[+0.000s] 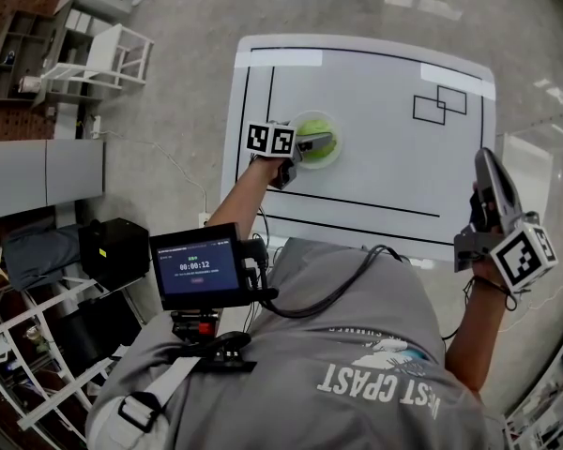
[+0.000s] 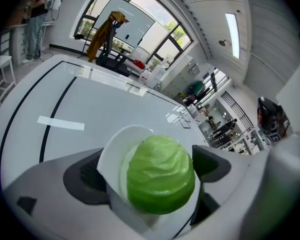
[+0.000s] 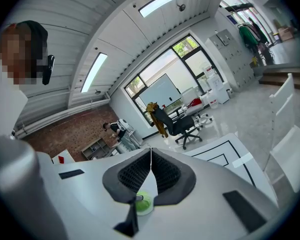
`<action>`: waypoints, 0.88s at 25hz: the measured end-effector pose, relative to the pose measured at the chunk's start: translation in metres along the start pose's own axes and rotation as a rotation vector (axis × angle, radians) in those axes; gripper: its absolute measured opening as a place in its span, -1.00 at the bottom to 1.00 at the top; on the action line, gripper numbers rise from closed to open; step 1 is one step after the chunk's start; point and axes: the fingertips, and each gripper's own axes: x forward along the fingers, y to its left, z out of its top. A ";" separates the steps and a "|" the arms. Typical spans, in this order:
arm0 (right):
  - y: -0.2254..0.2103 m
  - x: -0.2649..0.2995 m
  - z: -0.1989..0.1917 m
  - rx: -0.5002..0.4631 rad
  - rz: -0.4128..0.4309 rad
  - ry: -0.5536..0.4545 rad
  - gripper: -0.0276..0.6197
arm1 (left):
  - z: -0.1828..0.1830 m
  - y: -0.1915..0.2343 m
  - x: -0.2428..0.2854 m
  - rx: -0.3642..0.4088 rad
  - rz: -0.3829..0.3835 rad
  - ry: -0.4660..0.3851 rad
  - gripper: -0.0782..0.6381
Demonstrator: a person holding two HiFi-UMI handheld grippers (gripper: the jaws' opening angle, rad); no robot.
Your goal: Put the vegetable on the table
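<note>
A round green cabbage (image 1: 310, 129) (image 2: 160, 174) lies on a small white plate (image 1: 334, 131) (image 2: 115, 149) near the left side of the white table (image 1: 385, 167). My left gripper (image 1: 316, 142) (image 2: 147, 170) reaches over the plate with its jaws spread wide. The cabbage sits between them, and the dark pads (image 2: 210, 163) stand beside it without pressing. My right gripper (image 1: 484, 162) (image 3: 150, 150) is held up off the table's right edge, its jaws closed together and empty. In its view the cabbage (image 3: 142, 202) shows small below the jaws.
Black taped lines and two overlapping rectangles (image 1: 441, 103) mark the tabletop. White shelving (image 1: 113, 54) stands on the floor to the left. A small screen (image 1: 199, 268) hangs at the person's chest. An office chair (image 3: 177, 124) stands beyond the table.
</note>
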 end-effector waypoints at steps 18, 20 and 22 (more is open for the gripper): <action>-0.001 -0.037 -0.009 -0.003 0.010 -0.017 -0.89 | -0.022 -0.004 -0.012 0.034 0.109 -0.002 0.65; -0.001 -0.035 -0.010 -0.002 0.015 -0.015 -0.89 | -0.022 -0.002 -0.013 0.033 0.118 0.000 0.66; 0.000 -0.033 -0.009 -0.002 0.020 -0.012 -0.89 | -0.022 -0.001 -0.014 0.030 0.126 0.001 0.66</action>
